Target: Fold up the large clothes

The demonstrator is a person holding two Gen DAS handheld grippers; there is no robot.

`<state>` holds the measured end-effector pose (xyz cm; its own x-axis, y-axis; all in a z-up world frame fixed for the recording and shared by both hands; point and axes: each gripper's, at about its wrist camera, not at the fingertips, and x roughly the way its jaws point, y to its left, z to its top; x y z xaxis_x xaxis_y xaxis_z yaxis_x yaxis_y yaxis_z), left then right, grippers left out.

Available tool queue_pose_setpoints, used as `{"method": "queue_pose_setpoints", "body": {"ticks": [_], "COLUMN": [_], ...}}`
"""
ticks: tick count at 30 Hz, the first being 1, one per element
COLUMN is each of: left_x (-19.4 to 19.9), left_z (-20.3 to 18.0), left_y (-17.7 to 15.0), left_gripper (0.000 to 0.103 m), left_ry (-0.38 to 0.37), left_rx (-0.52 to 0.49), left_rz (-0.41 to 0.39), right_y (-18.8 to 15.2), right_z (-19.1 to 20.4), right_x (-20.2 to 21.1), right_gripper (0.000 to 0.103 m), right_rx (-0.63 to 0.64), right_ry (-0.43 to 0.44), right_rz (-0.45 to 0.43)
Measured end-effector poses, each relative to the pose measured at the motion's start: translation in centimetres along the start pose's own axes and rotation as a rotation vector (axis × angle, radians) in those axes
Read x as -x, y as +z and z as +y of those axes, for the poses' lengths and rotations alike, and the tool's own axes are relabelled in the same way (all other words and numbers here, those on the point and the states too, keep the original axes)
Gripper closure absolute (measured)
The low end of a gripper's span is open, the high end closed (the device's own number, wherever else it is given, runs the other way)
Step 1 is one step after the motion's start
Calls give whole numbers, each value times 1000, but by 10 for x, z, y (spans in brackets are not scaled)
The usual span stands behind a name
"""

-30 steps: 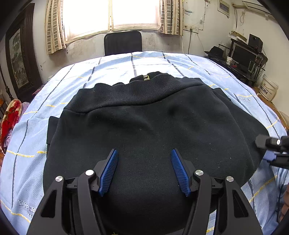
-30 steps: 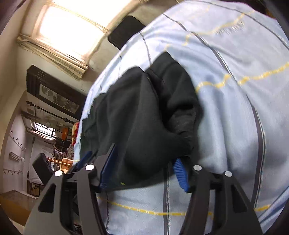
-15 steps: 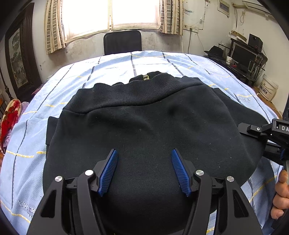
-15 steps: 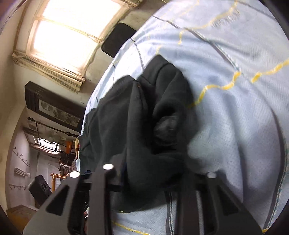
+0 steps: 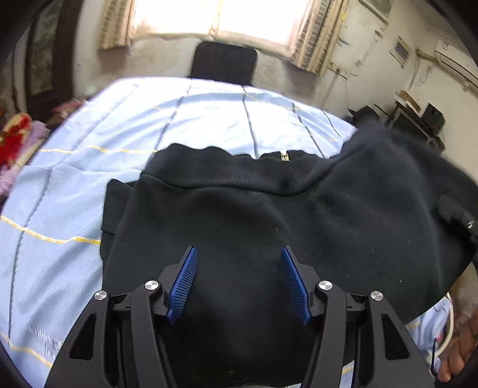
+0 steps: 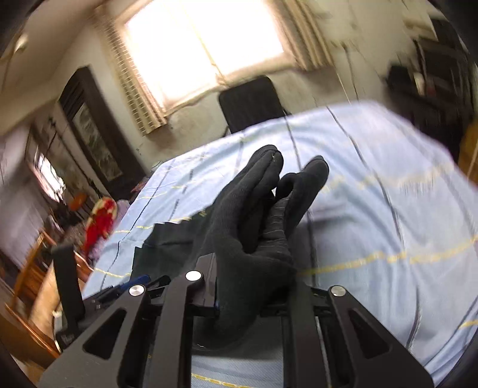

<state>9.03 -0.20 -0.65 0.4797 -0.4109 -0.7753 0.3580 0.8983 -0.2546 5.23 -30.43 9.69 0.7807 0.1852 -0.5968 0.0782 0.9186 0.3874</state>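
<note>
1. Lying spread over the blue-striped bed sheet (image 5: 89, 185), a black sweatshirt (image 5: 239, 215), ribbed hem toward 12 o'clock in the left wrist view with a small zipper pull (image 5: 283, 155) at its edge.
2. Hovering over the near part of the garment at 6 o'clock, the left claw (image 5: 238, 280), blue pads (image 5: 182, 280) spread wide with only black fabric showing between them and nothing pinched.
3. Lifted off the bed at 3 o'clock in the same view, the right-hand side of the sweatshirt, raised in a fold that hides part of the room behind; at the frame's right edge a black part of the other tool against the cloth.
4. Clamped narrow on a bunch of black fabric (image 6: 257, 226), the right claw (image 6: 248, 301), the cloth rising from between the fingers toward 12 o'clock in two rounded folds.
5. Visible at 9 o'clock in the right wrist view, the rest of the sweatshirt flat on the sheet, with the left tool's black body at 8 o'clock.
6. Standing beyond the far edge of the bed at 12 o'clock, a black chair (image 5: 224, 64) under a bright window (image 5: 209, 15); at 9 o'clock, a red patterned blanket (image 5: 12, 140); at 2 o'clock, a cluttered side desk (image 5: 418, 119). Much motion blur in the right wrist view.
</note>
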Motion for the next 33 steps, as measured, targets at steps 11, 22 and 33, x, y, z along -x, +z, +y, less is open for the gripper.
{"method": "queue_pose_setpoints", "body": {"ticks": [11, 22, 33], "left_x": [-10, 75, 87], "left_z": [44, 127, 127], "left_y": [12, 16, 4], "left_gripper": [47, 35, 10], "left_ry": [-102, -408, -513], "left_rx": [122, 295, 259], "left_rz": [90, -95, -118], "right_y": [-41, -105, -123], "right_z": [138, 206, 202], "right_x": [-16, -28, -41], "right_gripper": [89, 88, 87], "right_rx": [528, 874, 923], "right_ry": [-97, -73, -49], "right_rz": [-36, -63, -61]}}
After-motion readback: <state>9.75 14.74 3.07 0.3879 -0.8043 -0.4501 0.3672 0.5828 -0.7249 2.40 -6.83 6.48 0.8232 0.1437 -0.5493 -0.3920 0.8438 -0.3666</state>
